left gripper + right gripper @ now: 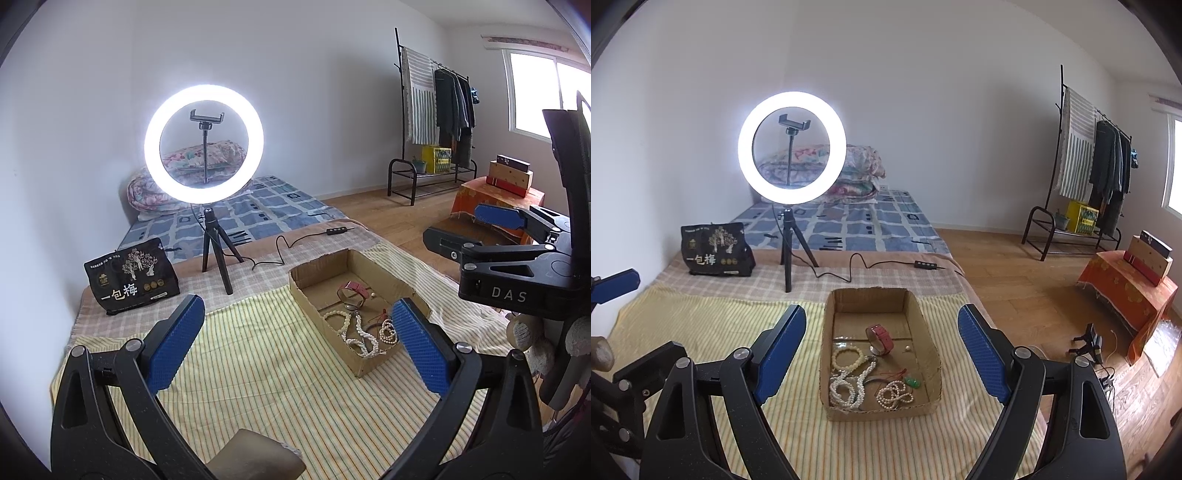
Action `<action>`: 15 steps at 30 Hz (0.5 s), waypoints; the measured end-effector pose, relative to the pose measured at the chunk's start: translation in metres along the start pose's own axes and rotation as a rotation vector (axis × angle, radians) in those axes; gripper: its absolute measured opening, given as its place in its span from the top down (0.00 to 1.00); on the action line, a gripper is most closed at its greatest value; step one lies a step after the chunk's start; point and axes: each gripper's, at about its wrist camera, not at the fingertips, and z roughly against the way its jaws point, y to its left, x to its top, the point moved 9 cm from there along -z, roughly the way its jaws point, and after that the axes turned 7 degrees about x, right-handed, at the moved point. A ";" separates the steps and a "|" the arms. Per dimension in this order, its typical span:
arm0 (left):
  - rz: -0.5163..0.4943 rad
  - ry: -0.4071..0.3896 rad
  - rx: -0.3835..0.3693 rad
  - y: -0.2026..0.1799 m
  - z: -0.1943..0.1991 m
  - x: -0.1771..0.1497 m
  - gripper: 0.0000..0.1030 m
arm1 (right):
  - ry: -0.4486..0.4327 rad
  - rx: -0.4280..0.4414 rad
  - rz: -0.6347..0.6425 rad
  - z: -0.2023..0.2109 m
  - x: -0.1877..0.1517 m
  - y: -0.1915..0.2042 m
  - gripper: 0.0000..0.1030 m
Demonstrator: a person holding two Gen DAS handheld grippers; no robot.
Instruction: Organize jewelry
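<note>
Both tongs spread wide, gripping nothing: left tongs [299,345], right tongs [882,356]. Jewelry — pearls [849,384], watch [881,338], green piece [912,381] — heaped in open box [925,328] on striped cloth [701,325]. Ahead of right tongs, framed between its pads; by left tongs' right pad [419,343].

White walls [923,92] enclose a wood floor [1015,280]. A lit ring light [792,147] stands on a tripod on the striped cloth [713,325]. A clothes rack [1082,173] stands beside a bright window [535,92]. A blue checked mattress [849,221] holds folded quilts [857,173].
</note>
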 end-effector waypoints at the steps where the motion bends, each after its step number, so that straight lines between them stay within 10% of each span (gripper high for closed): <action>1: -0.001 0.001 -0.001 0.000 0.000 0.000 0.00 | 0.001 0.001 0.000 0.000 -0.001 0.000 0.18; 15: -0.002 0.000 -0.001 0.000 0.000 0.000 0.00 | 0.007 0.003 -0.009 -0.001 -0.002 -0.002 0.18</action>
